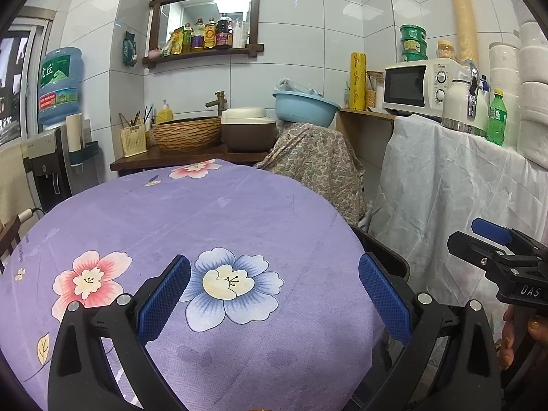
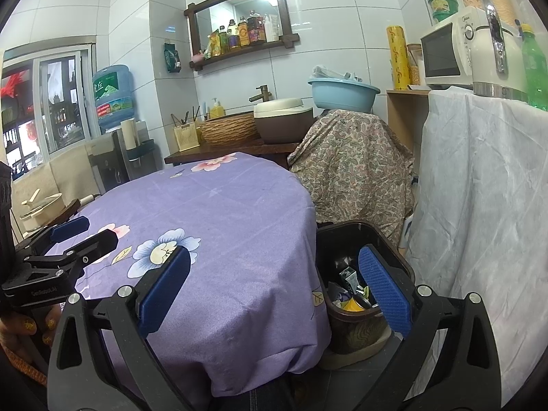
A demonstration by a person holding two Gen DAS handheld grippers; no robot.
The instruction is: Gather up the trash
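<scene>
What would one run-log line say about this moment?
left tongs: open, empty | right tongs: open, empty | purple flowered tablecloth: no trash seen | dark plastic bin: holds wrappers, beside table

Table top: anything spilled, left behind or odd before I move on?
Nothing stands out. The purple floral tablecloth lies flat and bare, and the wrappers sit inside the dark bin beside the table. Both the left gripper and right gripper are open and empty.

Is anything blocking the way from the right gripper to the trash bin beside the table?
Nothing visible does. The right gripper is open and empty above the table edge, and the bin stands open-topped on the floor just right of it, already holding trash.
</scene>
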